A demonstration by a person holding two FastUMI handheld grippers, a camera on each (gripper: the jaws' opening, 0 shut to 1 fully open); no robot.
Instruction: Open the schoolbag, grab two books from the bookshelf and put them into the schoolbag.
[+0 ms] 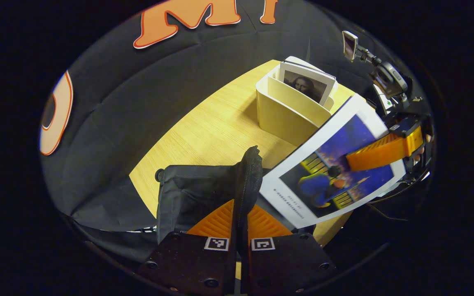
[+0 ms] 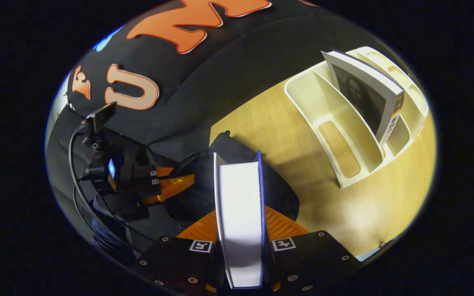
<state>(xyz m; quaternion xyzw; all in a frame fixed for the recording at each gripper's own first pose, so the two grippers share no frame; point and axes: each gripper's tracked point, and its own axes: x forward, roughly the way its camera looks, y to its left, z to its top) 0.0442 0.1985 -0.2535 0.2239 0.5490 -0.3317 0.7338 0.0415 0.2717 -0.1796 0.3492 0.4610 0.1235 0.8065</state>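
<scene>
The black schoolbag (image 1: 196, 189) lies on the wooden table (image 1: 204, 127). My left gripper (image 1: 241, 216) is shut on the bag's zippered edge (image 1: 248, 172) and holds it up. To the right, a blue-covered book (image 1: 335, 164) hangs tilted beside the bag's lifted edge, with my right gripper (image 1: 385, 150) shut on it. In the right gripper view that book (image 2: 239, 193) stands edge-on between the fingers of my right gripper (image 2: 240, 222), above the bag (image 2: 282, 197). My left gripper (image 2: 171, 183) shows to the left, on the bag. A second book with a portrait cover (image 2: 364, 98) stands in the cream bookshelf (image 2: 335, 119).
The bookshelf (image 1: 282, 115) with the portrait book (image 1: 305, 84) stands on the table behind the bag. A phone on a mount (image 1: 350, 43) rides above the right gripper. Bare tabletop (image 2: 385, 193) lies between the bag and the shelf. Black cloth hangs behind the table.
</scene>
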